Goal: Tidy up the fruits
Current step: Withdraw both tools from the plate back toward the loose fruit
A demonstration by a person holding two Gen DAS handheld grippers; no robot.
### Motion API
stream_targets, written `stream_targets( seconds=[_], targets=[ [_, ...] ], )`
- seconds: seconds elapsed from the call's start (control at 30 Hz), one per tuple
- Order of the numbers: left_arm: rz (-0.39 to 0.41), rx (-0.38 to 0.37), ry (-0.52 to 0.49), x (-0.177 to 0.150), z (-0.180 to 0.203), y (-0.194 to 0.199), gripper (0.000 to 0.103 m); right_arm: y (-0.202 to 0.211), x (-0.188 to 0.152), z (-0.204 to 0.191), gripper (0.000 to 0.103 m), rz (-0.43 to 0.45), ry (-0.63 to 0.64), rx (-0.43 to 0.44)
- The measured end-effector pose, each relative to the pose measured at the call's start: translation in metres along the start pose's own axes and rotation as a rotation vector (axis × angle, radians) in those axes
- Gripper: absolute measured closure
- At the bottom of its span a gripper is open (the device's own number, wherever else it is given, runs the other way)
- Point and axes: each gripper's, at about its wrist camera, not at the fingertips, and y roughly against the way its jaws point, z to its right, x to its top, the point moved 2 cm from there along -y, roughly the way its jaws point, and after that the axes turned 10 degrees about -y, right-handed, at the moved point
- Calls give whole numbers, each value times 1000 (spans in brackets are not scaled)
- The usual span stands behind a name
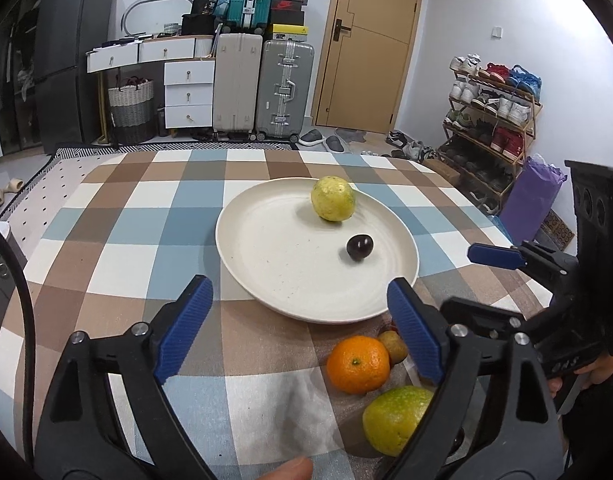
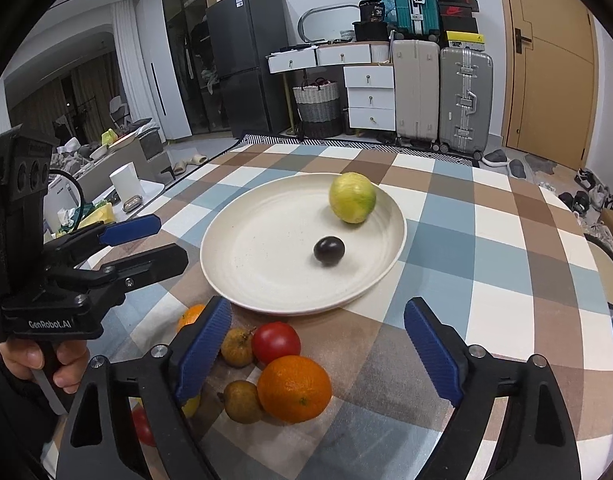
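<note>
On the worktop: loose fruit [image 2: 266,364] piled just before the plate [image 2: 242,276].
Plate: holds a lemon [image 2: 352,197] and a dark plum [image 2: 329,251].
Nearest pick: orange [image 2: 293,388], low between the right claw's fingers, left of centre.
Right claw [image 2: 318,350]: spread wide, empty.
Left claw [image 1: 296,330]: spread wide, empty; its orange [image 1: 357,364] lies right of centre.

- "GenRobot.AI", white lettering on the black body of the left gripper [image 2: 144,240].
- "36", on a black bag [image 2: 373,10] atop the dresser.
- Swoosh logo, red, on a black shoebox [image 2: 456,11].
</note>
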Motion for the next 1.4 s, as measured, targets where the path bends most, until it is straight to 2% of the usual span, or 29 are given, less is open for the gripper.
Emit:
stream_targets(
  seconds=[0.07,0.27,0.57,0.73,0.87,1.2,1.4],
  targets=[
    [3,8,3,-1,0,2,0,2,-5,0,2,-1,15,-10],
    [15,5,6,-2,1,7,1,11,-16,6,1,-1,1,-20],
    [-13,4,3,-11,8,10,1,18,-25,16,1,-25,-39,-1],
    [-8,31,-18,-17,17,23,1,18,-27,12,1,-44,-27,12],
    [-10,16,-28,-25,24,34,1,12,-30,12,1,-72,-29,18],
    [-77,-13,-76,-40,45,33,1,12,-30,13,1,-86,-56,38],
    [-109,-35,-62,-46,45,25,1,7,-32,11,3,-113,-80,69]
  ],
)
